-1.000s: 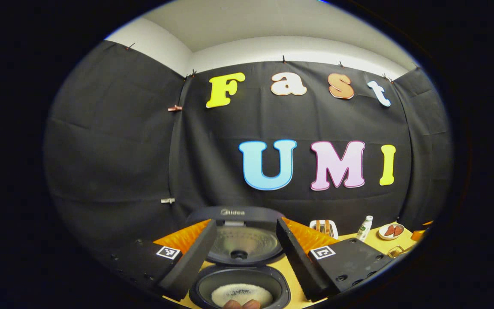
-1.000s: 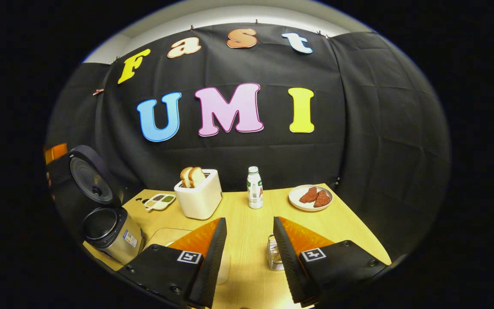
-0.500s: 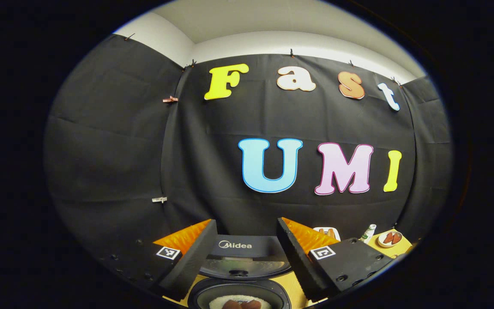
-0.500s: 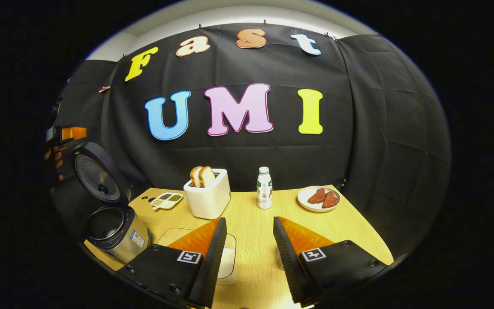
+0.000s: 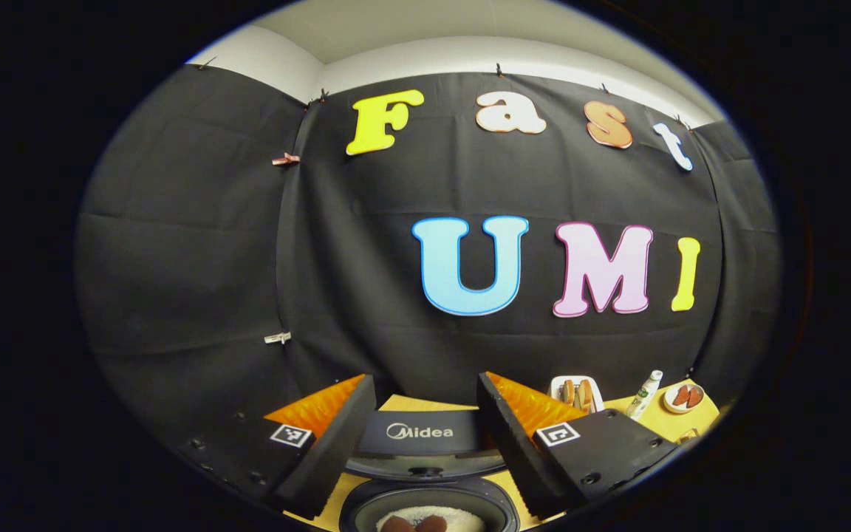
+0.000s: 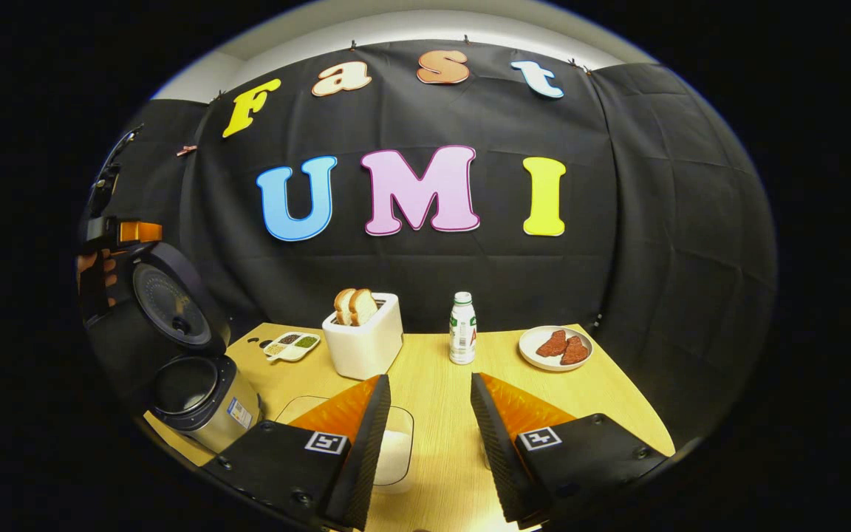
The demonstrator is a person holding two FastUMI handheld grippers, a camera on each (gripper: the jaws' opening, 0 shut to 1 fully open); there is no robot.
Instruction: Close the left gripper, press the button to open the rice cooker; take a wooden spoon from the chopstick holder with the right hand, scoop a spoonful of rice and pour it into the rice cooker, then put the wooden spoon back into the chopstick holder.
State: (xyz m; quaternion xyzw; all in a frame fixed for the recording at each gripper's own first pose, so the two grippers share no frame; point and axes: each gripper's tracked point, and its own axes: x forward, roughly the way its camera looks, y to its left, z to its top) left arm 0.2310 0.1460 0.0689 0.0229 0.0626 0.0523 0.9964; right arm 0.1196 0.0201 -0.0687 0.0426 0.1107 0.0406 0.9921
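Left gripper view: the left gripper hangs over the rice cooker, fingers apart and empty; the lid is up and white rice lies in the pot.

Right gripper view: the right gripper is above the desk, fingers apart, holding nothing. The open rice cooker stands at the desk's left edge.

The left gripper has risen above the rice cooker. The right gripper has drawn back, uncovering the rice container.
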